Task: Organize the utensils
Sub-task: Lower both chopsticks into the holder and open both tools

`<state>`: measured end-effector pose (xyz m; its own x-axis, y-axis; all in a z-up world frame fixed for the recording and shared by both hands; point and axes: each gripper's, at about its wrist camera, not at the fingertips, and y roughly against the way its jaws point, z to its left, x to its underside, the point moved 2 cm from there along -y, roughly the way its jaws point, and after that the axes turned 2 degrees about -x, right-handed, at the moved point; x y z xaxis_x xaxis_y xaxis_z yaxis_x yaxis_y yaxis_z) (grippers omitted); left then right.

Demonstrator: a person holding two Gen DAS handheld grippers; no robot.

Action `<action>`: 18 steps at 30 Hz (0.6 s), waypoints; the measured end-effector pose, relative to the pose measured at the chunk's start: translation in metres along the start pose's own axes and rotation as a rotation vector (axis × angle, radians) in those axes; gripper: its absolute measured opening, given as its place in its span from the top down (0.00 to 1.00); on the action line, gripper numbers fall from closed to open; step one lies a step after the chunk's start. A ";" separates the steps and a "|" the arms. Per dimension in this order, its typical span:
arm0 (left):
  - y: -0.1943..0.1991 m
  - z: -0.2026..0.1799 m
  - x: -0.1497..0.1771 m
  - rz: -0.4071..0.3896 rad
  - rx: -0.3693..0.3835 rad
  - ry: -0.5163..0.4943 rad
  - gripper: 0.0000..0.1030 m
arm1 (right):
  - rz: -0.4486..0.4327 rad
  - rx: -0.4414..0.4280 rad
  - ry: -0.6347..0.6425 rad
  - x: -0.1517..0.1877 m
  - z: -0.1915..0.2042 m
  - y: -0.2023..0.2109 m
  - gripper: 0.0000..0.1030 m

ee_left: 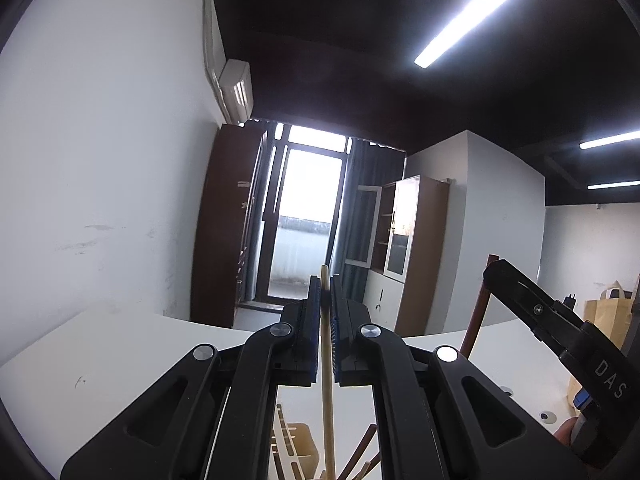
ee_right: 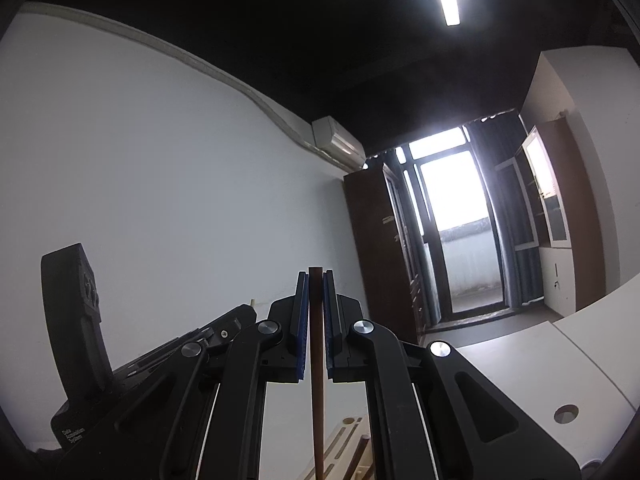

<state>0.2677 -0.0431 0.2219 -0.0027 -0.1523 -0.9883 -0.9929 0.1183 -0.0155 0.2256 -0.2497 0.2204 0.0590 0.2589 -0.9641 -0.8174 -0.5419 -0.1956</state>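
In the left wrist view my left gripper (ee_left: 325,280) is shut on a pale wooden chopstick (ee_left: 327,360) that stands upright between the blue pads. Its top pokes just above the fingertips. To the right, my right gripper (ee_left: 500,276) holds a dark brown chopstick (ee_left: 476,316). In the right wrist view the right gripper (ee_right: 315,276) is shut on that dark brown chopstick (ee_right: 317,380), also upright. The left gripper (ee_right: 240,314) shows at the left, the pale chopstick's tip (ee_right: 253,302) just above it. Both grippers point about level, above a slotted wooden holder (ee_left: 298,446).
The wooden holder (ee_right: 346,436) lies on a white table (ee_left: 100,360), and more dark sticks (ee_left: 360,454) lean beside it. The table has a round cable hole (ee_right: 566,414). Beyond are a white wall, brown cabinets (ee_left: 420,248), a bright balcony door (ee_left: 308,216) and a paper bag (ee_left: 604,312).
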 end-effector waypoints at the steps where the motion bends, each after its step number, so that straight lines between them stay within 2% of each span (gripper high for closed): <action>1: -0.001 -0.002 0.002 -0.006 -0.012 -0.005 0.96 | -0.002 0.004 0.000 0.001 -0.001 -0.002 0.93; 3: -0.002 -0.007 0.009 -0.028 -0.061 -0.024 0.96 | -0.001 0.012 0.003 0.007 -0.004 -0.005 0.93; 10: -0.011 -0.016 0.024 -0.027 -0.049 -0.040 0.96 | 0.003 0.020 0.023 0.022 -0.004 -0.012 0.92; 18: -0.016 -0.013 0.039 -0.063 -0.133 -0.052 0.96 | 0.026 0.007 0.022 0.026 -0.009 -0.013 0.92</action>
<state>0.2822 -0.0640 0.1852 0.0628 -0.1039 -0.9926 -0.9979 -0.0219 -0.0608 0.2431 -0.2431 0.1963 0.0502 0.2276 -0.9725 -0.8230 -0.5422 -0.1694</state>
